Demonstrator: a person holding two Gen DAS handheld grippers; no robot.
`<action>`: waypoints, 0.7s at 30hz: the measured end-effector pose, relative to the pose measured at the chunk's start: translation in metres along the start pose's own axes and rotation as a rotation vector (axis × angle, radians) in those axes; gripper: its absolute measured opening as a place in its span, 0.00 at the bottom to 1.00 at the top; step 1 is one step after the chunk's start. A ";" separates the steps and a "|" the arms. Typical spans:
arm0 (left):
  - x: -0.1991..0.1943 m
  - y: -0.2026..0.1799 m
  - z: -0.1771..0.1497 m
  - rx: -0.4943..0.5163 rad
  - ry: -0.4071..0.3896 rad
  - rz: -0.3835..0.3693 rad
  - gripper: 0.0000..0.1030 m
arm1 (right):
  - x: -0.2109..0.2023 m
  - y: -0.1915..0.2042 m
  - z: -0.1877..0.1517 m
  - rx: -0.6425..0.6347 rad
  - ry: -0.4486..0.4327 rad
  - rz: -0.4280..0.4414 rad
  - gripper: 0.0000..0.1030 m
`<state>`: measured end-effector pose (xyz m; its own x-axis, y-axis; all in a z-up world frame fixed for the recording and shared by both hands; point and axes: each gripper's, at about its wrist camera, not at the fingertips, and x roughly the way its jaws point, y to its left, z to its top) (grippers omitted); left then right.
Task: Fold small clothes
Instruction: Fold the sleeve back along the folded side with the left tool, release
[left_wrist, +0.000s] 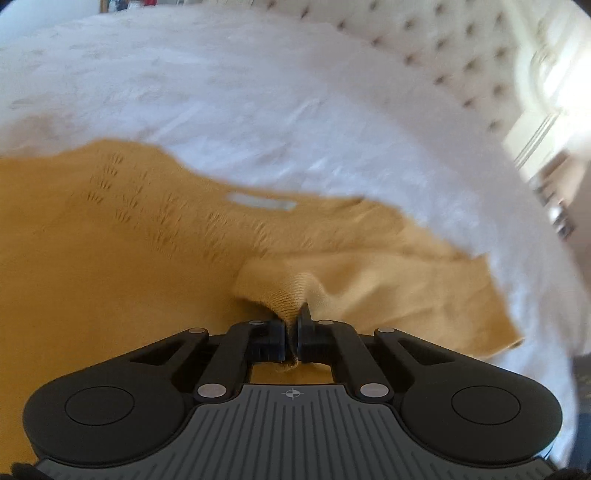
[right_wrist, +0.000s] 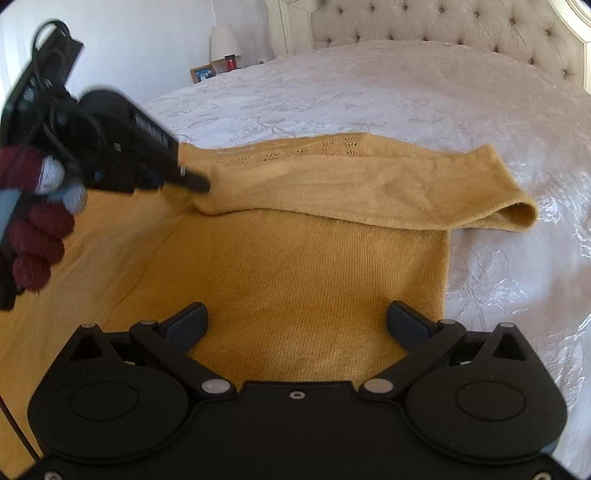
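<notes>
A mustard-yellow knit sweater (right_wrist: 295, 266) lies spread on the white bedspread (right_wrist: 369, 96); one sleeve (right_wrist: 406, 188) is folded across its upper part. In the left wrist view the sweater (left_wrist: 110, 240) shows a white neck label (left_wrist: 262, 201). My left gripper (left_wrist: 291, 325) is shut on a pinched fold of the sweater (left_wrist: 288, 291); it also shows in the right wrist view (right_wrist: 195, 182), held by a hand in a dark red glove. My right gripper (right_wrist: 297, 325) is open and empty, just above the sweater's body.
A tufted beige headboard (right_wrist: 461, 26) stands at the far end of the bed. A nightstand with a lamp (right_wrist: 224, 40), a red jar and a picture frame (right_wrist: 203, 73) is at the back left. The bed's right edge drops off in the left wrist view.
</notes>
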<state>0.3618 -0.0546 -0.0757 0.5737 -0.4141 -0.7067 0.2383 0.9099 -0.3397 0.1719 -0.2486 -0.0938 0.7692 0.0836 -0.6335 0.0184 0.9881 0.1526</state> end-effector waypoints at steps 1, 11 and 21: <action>-0.007 -0.004 0.002 0.014 -0.023 0.003 0.05 | 0.000 0.000 0.000 -0.002 0.000 0.000 1.00; -0.094 -0.016 0.041 0.213 -0.202 0.060 0.05 | -0.005 0.004 0.003 -0.013 0.015 -0.003 1.00; -0.083 0.055 0.050 0.131 -0.128 0.258 0.05 | -0.003 0.008 0.002 -0.035 0.013 -0.013 0.99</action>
<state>0.3665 0.0307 -0.0050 0.7201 -0.1695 -0.6728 0.1657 0.9837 -0.0705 0.1716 -0.2408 -0.0889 0.7609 0.0721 -0.6448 0.0054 0.9931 0.1175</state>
